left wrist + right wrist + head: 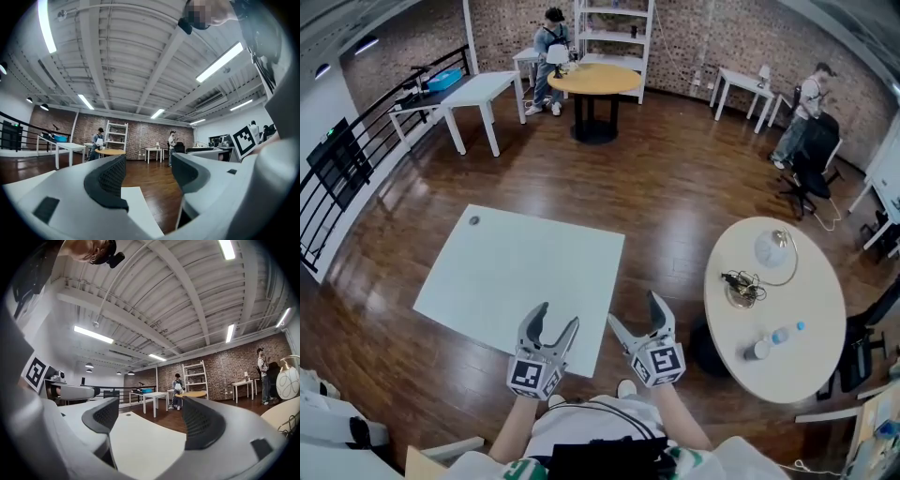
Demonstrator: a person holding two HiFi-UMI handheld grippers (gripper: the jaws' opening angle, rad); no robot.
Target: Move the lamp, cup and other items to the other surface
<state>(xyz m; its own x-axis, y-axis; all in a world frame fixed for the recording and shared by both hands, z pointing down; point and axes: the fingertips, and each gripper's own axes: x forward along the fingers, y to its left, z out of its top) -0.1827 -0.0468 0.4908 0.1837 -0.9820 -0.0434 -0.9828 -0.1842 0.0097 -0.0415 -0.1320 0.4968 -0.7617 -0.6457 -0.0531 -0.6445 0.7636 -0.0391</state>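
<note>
On the round cream table (802, 295) at the right stand a white globe lamp (772, 248), a tangle of cables in a dish (742, 285), a small cup (757, 350) and a lying bottle (786, 333). The white square table (525, 272) lies in front of me, bare but for a small dark dot (473, 220). My left gripper (558, 316) and right gripper (635, 309) hover side by side over its near edge, both open with nothing between the fingers. The right gripper view shows the lamp (287, 380) at its far right edge, well away from the right gripper (150, 420). In the left gripper view the left gripper (147, 176) frames only floor and the square table's corner (140, 206).
A black office chair (811, 164) and a standing person (802, 112) are at the back right. Another person (551, 52) sits by a round wooden table (593, 80) near a white shelf (614, 37). White desks (473, 94) and a black railing (337, 178) line the left.
</note>
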